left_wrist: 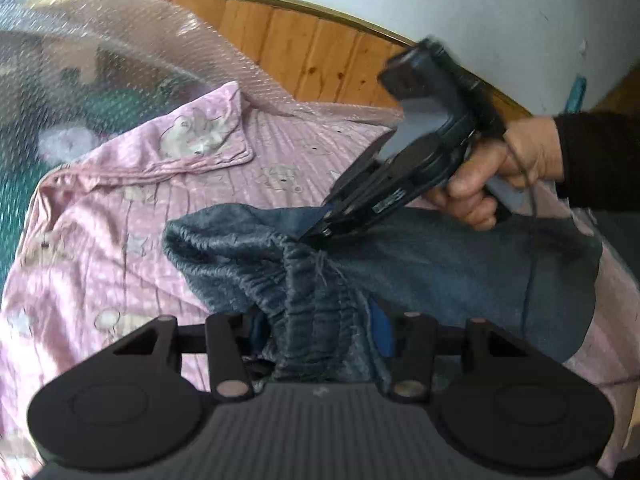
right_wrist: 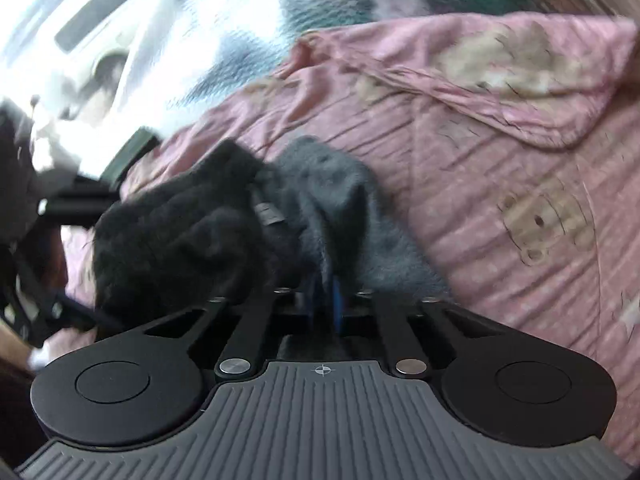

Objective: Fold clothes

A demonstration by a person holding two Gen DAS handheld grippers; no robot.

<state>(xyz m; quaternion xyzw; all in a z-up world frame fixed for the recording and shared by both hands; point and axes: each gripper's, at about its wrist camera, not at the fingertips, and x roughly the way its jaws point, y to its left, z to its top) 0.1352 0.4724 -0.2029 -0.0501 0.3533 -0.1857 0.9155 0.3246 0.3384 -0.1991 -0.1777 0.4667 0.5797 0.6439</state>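
Both grippers clamp the trousers' (left_wrist: 440,272) waistband on the bed (left_wrist: 100,240), right gripper (left_wrist: 316,236), left gripper (left_wrist: 320,340) — next, lift and fold.

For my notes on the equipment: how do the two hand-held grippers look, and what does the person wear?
The right gripper is black with a grey pistol handle and a thin dark cable. The left gripper has black linkage arms, round discs, silver pivots, blue pads and a ribbed grey base. The sleeve is dark.

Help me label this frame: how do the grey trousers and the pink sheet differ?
The grey trousers are dark, plush and bunched, with a gathered elastic waistband; the pink sheet is pale, thin, printed with bears and spread out. The trousers are gripped by both grippers; the sheet is not. Both are fabric.
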